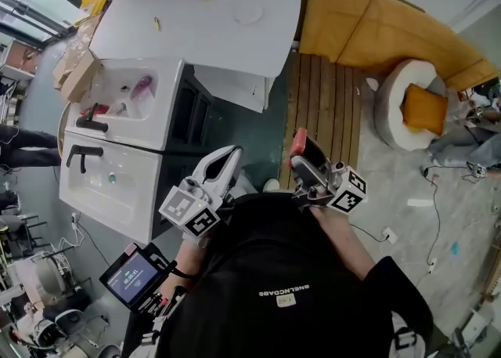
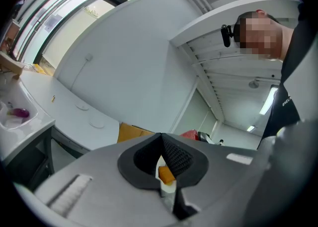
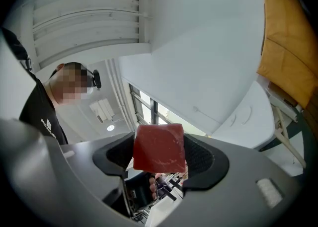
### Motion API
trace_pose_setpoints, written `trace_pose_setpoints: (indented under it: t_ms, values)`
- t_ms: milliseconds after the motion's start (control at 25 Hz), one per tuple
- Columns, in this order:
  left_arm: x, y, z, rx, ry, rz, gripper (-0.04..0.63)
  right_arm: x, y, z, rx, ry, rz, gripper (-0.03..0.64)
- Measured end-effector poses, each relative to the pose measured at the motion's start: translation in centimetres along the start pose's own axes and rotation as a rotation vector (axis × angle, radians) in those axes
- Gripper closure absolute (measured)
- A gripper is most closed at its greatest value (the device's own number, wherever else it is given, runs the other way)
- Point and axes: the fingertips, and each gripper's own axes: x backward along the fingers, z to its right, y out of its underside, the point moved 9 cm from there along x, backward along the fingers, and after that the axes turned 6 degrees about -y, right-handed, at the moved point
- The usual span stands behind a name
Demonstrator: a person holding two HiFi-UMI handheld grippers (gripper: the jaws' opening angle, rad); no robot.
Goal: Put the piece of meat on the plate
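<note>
Meat [image 3: 159, 147] pinched between jaws of right gripper [image 3: 161, 155]; left gripper [image 2: 162, 151] pressed together. We should squeeze firmly, release only with plate just under jaws.

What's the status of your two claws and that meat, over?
Left claw shut, empty. Right claw shut on the piece of meat, held up in the air. Plate not made out in any view.

Bright, even light comes from windows [image 2: 54, 7] and ceiling lamps [image 2: 268, 103]. Fisheye bending warps all edges; gripper views darken at corners.
</note>
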Motion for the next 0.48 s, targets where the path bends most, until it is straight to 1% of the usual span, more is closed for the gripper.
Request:
trace_pose_setpoints:
  t_ms: [120,240,480]
  values:
    - [-1.1,0.0,-1.5,0.017,0.006,-0.009,0.577,-0.3,-0.3,1.3,0.005,0.024,0.014,0.31]
    - [-1.5,-0.2,-1.8,0.024,0.012,-0.005,0.577,-0.2,-0.7,1.3,0.013,0.036,0.02,0.31]
    - [-3.0,-1.0,-1.8,-0.008,0.044,0.001,0.577,0.1,-2.0,1.1,0.083,0.048,0.053,0.31]
